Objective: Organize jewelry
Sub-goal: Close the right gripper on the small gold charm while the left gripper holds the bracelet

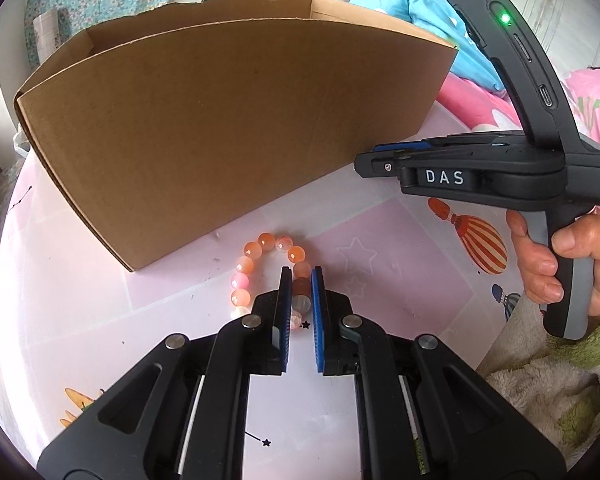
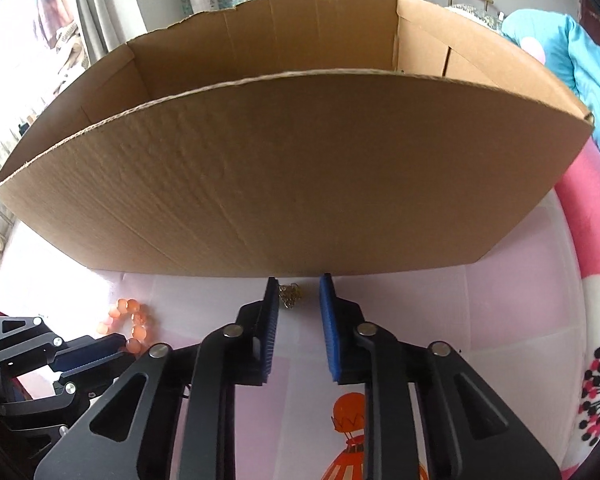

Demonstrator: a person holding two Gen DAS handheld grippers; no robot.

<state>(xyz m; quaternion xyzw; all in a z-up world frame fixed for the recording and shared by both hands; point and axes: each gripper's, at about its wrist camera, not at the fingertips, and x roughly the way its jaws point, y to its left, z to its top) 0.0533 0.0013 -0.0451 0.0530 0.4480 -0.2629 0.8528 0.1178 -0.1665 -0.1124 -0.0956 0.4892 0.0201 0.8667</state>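
Left wrist view: the left gripper [image 1: 301, 276] is clamped on one side of an orange bead bracelet [image 1: 266, 272], its blue pads [image 1: 286, 300] pressing beads at the ring's 3 o'clock side; the rest of the ring curves away toward 10 o'clock on the pink printed table cover [image 1: 400, 248]. An open cardboard box [image 1: 204, 136] stands just beyond the bracelet at 12 o'clock, its near wall filling the upper middle of the frame. A narrow strip of cover separates bracelet and box. The table's curved edge runs along 9 o'clock; at 4 o'clock it meets a fleecy blanket [image 1: 540, 392]. Open cover lies toward 3 o'clock, under the right gripper's body, which a hand [image 1: 556, 264] holds by its grey handle. The box interior shows only bare inner walls; its floor is hidden.

Right wrist view: the right gripper [image 2: 300, 284] stands with its jaws narrowly apart, a small gold chain piece [image 2: 289, 295] lying between the pads [image 2: 327, 304], nearer the left one; whether the pads press on it cannot be told. The piece lies on the cover, hard against the foot of the box wall at 12 o'clock. This view alone shows the gold piece; the bracelet and left gripper [image 2: 124, 350] appear at 8 o'clock. Free cover extends toward 3 o'clock, ending at a pink bedspread [image 2: 588, 240].
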